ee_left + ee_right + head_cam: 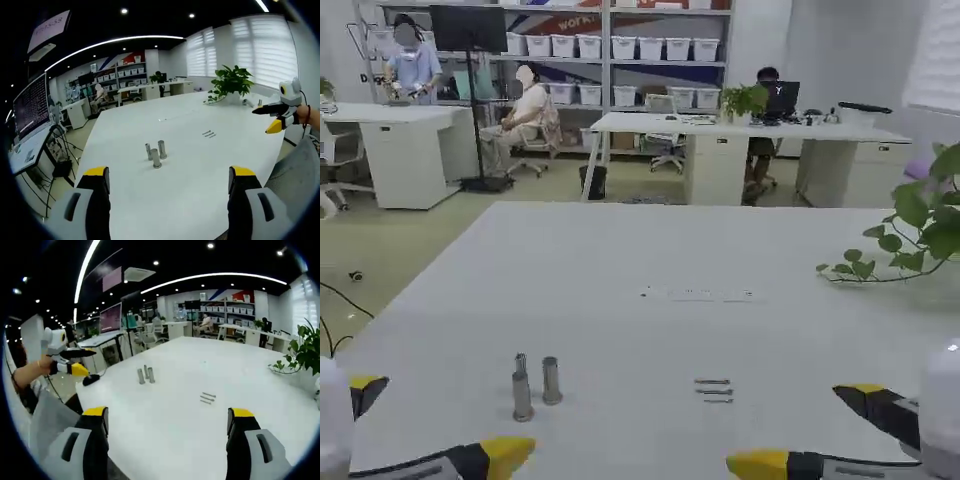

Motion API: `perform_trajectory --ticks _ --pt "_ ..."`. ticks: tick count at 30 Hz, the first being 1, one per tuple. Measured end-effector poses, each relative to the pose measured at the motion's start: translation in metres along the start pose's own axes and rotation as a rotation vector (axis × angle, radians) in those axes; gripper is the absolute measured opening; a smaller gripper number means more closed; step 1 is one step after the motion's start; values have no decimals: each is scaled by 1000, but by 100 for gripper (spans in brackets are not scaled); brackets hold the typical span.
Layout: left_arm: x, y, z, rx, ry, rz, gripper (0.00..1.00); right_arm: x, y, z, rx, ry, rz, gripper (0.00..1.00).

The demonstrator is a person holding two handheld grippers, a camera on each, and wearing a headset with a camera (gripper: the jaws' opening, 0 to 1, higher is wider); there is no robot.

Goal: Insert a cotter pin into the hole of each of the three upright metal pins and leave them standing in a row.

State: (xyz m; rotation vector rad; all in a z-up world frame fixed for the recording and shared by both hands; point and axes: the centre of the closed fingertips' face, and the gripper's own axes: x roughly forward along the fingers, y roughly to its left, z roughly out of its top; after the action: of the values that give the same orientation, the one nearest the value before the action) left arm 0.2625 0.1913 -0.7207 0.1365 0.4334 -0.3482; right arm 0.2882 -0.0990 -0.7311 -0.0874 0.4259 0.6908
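Observation:
Three upright metal pins (535,383) stand in a tight cluster on the white table (650,260), left of centre. Three thin cotter pins (713,390) lie flat side by side to their right. My left gripper (435,420) is open at the near left edge, with nothing between its yellow-tipped jaws. At the near right edge my right gripper (810,430) is open and empty too. The left gripper view has the metal pins (156,152) and cotter pins (209,133) well ahead of the left gripper (169,172). From the right gripper (167,412), the metal pins (145,374) and cotter pins (207,398) lie ahead.
A trailing potted plant (910,230) reaches over the table's right edge. Beyond the table are desks, shelving with white bins and seated people. A small label strip (695,294) lies at mid-table.

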Motion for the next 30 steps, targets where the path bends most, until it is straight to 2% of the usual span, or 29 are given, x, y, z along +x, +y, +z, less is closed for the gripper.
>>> perform_trajectory --ticks 6,14,19,30 --pt "-2 0 -2 5 1 -1 97 0 0 0 -8 -5 2 97" --pt "-4 4 -3 -8 -1 17 93 0 0 1 16 -9 1 96" --pt "-6 5 -2 7 -4 29 92 0 0 2 21 -18 -2 95" --pt "-8 4 -4 -5 -5 36 90 3 4 -1 2 -6 1 94"
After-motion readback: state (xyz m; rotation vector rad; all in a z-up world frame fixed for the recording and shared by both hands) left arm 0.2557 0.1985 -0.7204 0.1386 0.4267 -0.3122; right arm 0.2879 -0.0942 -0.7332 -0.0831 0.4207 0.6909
